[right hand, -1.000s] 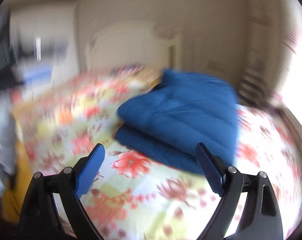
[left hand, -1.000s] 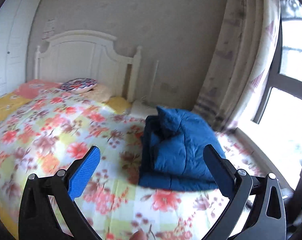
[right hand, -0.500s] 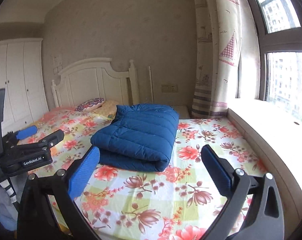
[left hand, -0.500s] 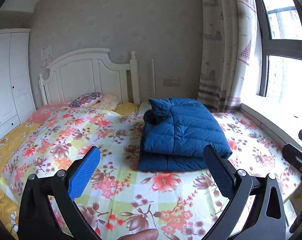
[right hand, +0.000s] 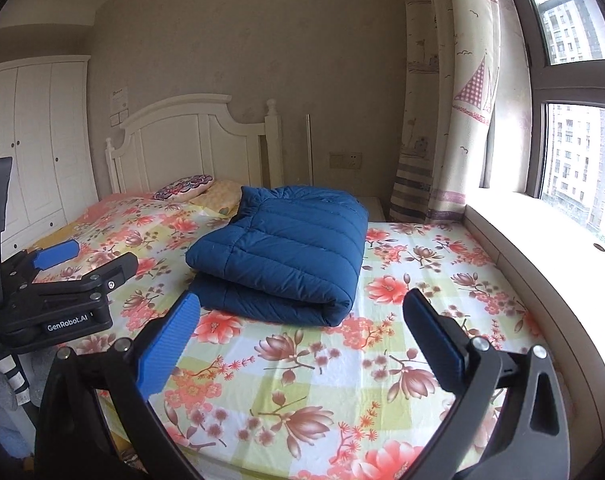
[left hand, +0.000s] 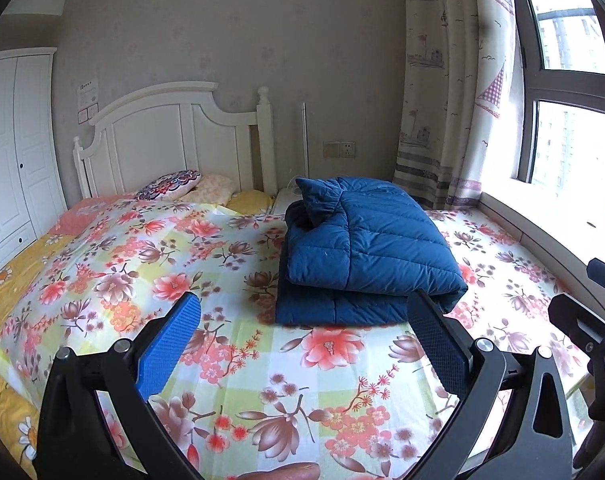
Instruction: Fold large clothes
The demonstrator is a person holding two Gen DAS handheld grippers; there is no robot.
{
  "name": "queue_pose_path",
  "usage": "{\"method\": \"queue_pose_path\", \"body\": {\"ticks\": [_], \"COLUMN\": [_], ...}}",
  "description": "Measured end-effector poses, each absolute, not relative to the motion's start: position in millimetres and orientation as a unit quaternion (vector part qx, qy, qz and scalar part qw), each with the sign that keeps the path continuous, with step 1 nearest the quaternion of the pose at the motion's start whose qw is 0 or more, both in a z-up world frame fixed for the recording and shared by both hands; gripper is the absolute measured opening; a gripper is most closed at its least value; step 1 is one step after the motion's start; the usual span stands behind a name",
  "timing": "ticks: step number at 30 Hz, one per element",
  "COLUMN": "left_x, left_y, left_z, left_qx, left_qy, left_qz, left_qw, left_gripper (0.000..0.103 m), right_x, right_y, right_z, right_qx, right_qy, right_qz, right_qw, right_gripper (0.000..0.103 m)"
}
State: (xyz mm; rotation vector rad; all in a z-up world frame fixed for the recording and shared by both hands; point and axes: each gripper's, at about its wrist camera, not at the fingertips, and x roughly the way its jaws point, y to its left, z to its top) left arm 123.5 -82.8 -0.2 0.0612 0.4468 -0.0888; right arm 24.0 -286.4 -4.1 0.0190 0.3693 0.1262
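A dark blue quilted down jacket [left hand: 362, 248] lies folded into a thick rectangular bundle on the floral bed sheet [left hand: 142, 264], right of the bed's middle. It also shows in the right wrist view [right hand: 286, 256]. My left gripper [left hand: 306, 344] is open and empty, held back from the jacket above the foot of the bed. My right gripper [right hand: 302, 340] is open and empty, also short of the jacket. The left gripper's body shows at the left of the right wrist view [right hand: 58, 280].
A white headboard [left hand: 174, 140] and pillows [left hand: 170, 186] stand at the far end. A white wardrobe [left hand: 10, 152] is on the left. A patterned curtain [left hand: 454, 88], a window and a sill [right hand: 542, 248] run along the right of the bed.
Both grippers have pulled back and risen from the jacket, so more of the bed and room shows. The right view has steadied from blur. The jacket stays folded in place.
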Motion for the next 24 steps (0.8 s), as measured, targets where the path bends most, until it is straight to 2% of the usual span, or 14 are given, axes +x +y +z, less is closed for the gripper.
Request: {"method": "queue_pose_path", "body": {"ticks": [24], "left_x": [123.1], "left_y": [-80.8], "left_z": [-1.0], "left_qx": [0.031], "left_qy": [0.223], "left_qz": [-0.042], "left_qw": [0.973], "left_gripper": [0.099], "right_x": [26.5], "right_y": [-280.9], "right_z": [-6.7], "right_qx": [0.009], "right_qy": [0.189], "right_qz": [0.068], "right_qw": [0.98], "right_gripper": [0.101]}}
